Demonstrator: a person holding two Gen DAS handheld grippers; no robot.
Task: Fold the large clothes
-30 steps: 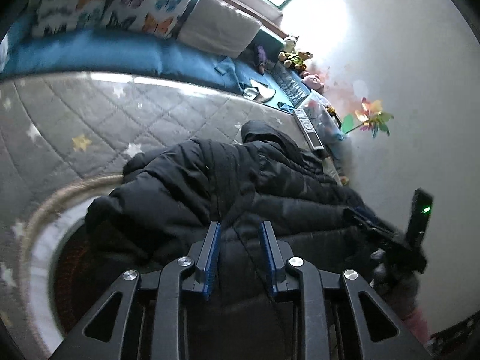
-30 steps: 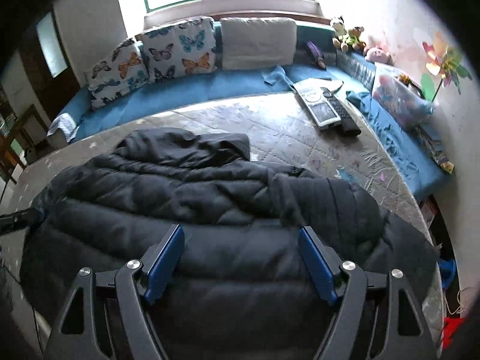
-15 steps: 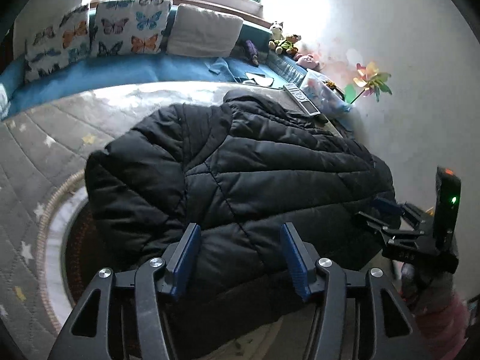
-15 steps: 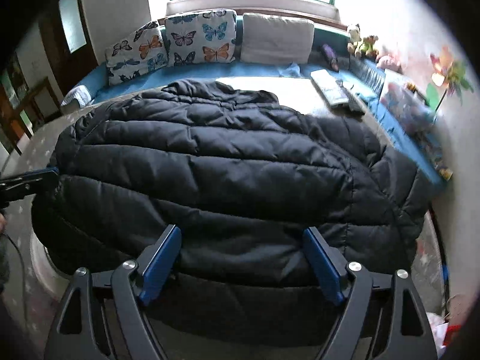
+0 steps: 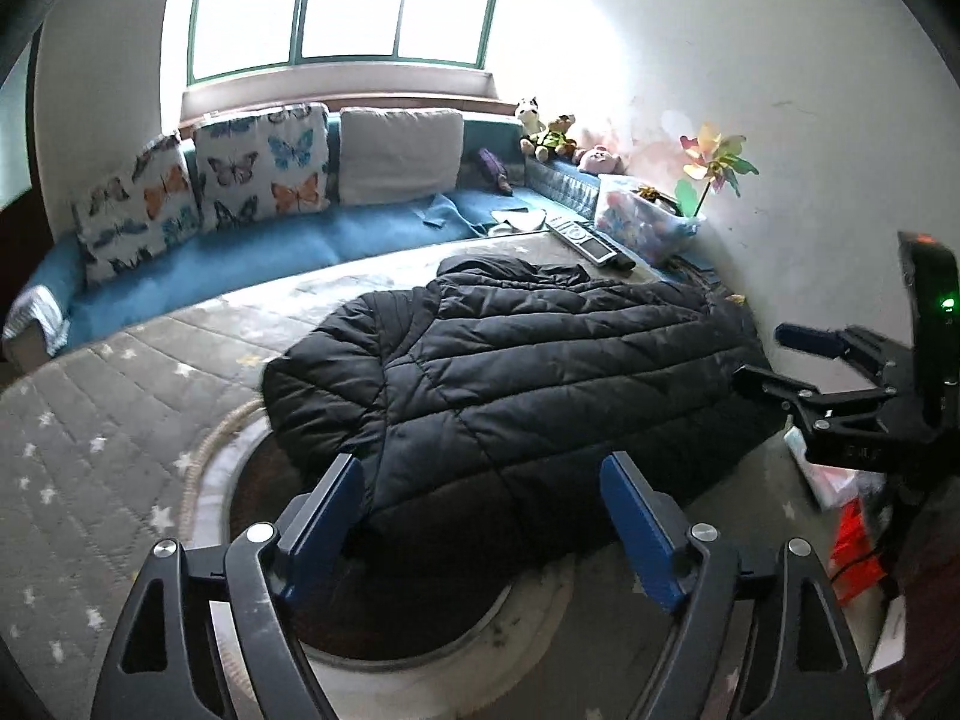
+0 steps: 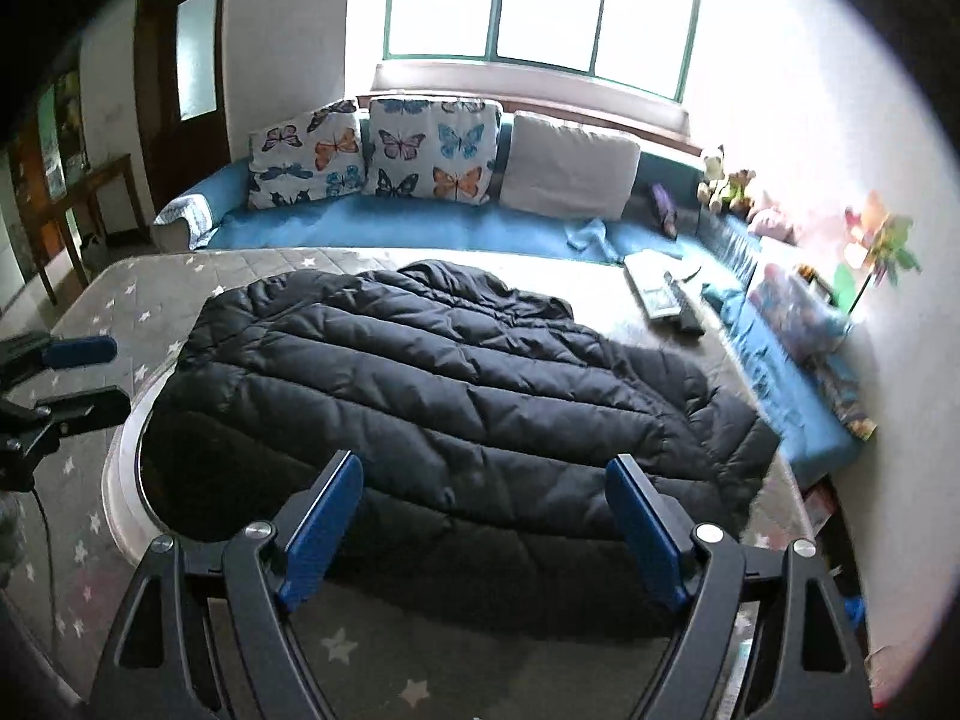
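A grey quilted mat printed with white stars covers the floor. Behind it runs a blue cushioned seat beneath a green-framed window. 2 butterfly-print cushions and 1 plain white cushion lean against the seat's back. Soft toys sit in the corner. A paper pinwheel stands by the white wall, above a clear storage box. A dark wooden door is at the left.
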